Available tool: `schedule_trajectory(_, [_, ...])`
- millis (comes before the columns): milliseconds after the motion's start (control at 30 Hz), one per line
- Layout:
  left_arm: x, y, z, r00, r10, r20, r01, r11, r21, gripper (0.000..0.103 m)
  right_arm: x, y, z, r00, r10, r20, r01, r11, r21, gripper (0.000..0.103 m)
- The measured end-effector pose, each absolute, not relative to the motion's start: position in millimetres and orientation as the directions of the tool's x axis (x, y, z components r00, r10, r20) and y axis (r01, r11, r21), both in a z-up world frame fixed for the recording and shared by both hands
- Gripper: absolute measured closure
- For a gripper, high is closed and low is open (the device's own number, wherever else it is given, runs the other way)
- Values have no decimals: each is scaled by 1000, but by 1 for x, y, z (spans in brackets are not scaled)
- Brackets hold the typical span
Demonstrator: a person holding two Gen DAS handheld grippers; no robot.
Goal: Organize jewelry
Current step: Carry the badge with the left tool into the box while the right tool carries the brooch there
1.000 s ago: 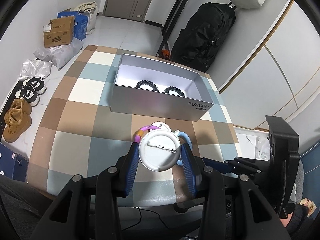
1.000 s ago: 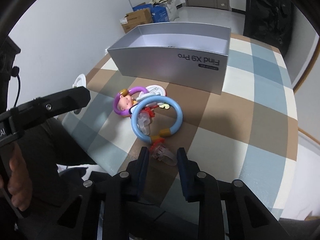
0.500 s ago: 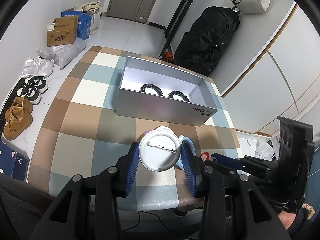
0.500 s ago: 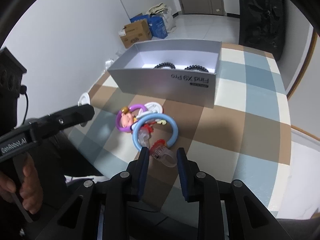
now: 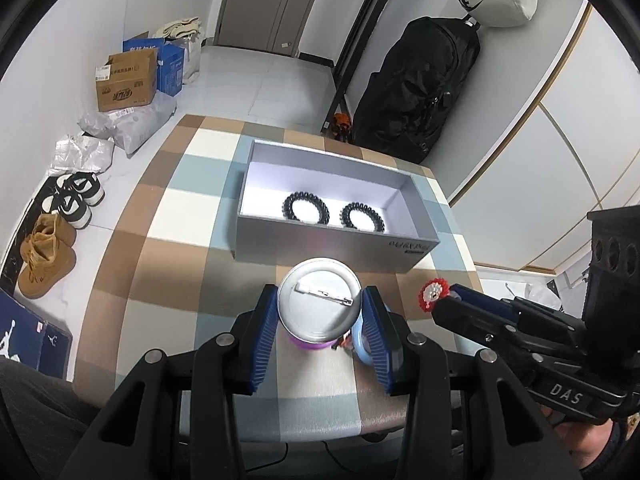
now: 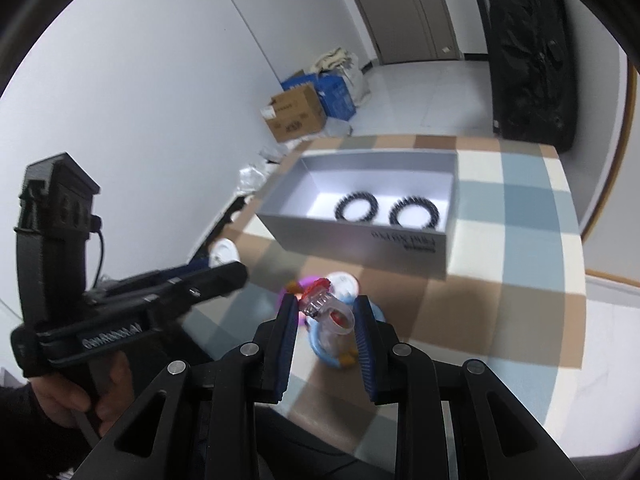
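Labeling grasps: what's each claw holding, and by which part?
Left claw grips the round pin badge by its opposite rim edges. Right claw pinches the clear hair clip by its sides, red flower end forward.

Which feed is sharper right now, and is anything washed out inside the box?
Left wrist view: sharp; the pin badge and both black hair ties read crisply, though the grey box floor glares white. Right wrist view: motion-blurred; the box lettering and the clear clip smear. Both show fisheye bending at the edges.

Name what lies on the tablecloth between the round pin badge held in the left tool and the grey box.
Nothing: in the left wrist view only bare checked tablecloth separates the pin badge from the grey box.
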State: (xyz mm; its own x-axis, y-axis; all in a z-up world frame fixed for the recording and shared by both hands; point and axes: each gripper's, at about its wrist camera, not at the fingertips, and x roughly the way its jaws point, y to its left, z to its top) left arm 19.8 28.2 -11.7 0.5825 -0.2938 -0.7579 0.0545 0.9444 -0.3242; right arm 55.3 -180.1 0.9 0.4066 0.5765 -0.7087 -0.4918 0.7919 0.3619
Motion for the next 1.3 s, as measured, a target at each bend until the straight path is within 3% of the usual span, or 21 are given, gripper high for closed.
schedule_trajectory(667, [90, 30, -4, 560, -306, -770, 52, 940, -336, 67, 132, -170, 28, 429, 619, -658, -455, 777, 435, 76])
schedule_trajectory(1300, [131, 27, -31, 488, -341, -804, 51, 930, -363, 67, 190, -172, -1, 405, 598, -692, -383, 798, 465, 76])
